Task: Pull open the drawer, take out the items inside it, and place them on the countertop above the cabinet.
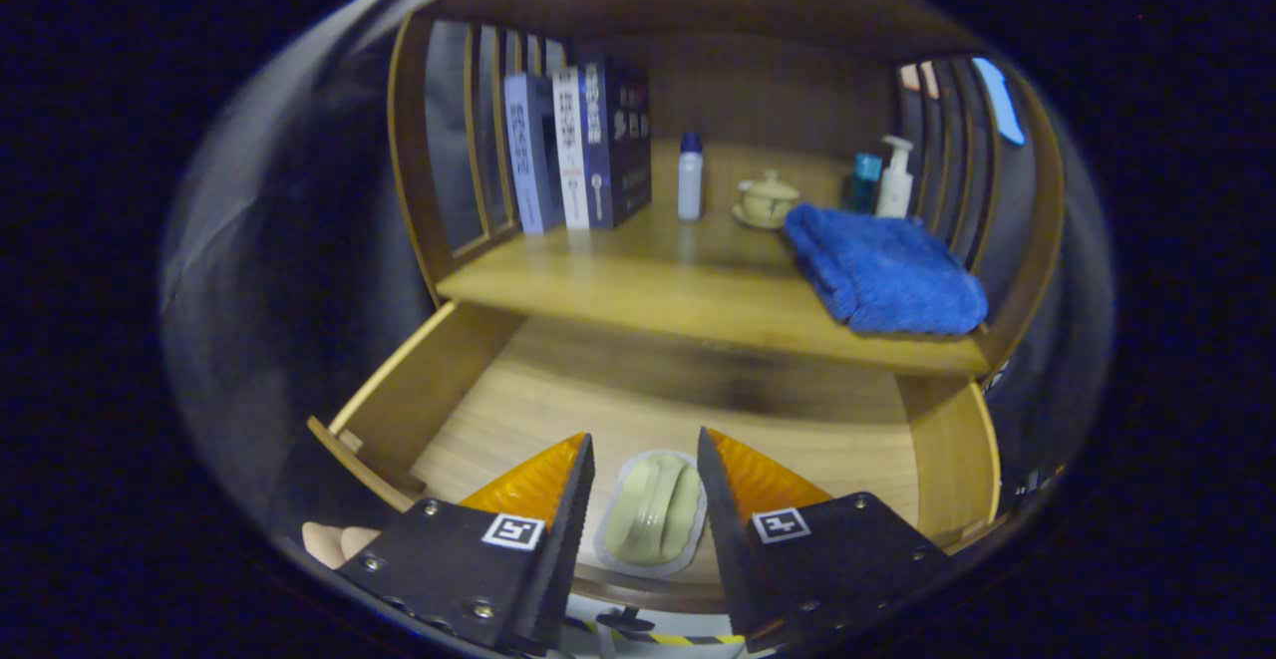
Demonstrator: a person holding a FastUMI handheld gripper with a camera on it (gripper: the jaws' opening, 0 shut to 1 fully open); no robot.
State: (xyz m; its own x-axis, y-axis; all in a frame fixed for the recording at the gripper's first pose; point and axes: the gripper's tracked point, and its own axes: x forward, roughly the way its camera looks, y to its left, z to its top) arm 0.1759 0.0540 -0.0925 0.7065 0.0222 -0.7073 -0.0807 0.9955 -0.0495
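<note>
A wooden cabinet with slatted side panels stands against dark booth walls; lighting is dim and warm.

Smooth wooden drawer, fluffy cloth towel, glossy countertop.

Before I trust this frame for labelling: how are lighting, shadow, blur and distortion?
Gripper view: the fisheye bends the countertop and the cabinet sides into curves; the shelf casts a dark shadow band across the open drawer floor; the books and the blue towel look soft; the pale green item, between the open gripper fingers, is evenly lit, without glare.
</note>
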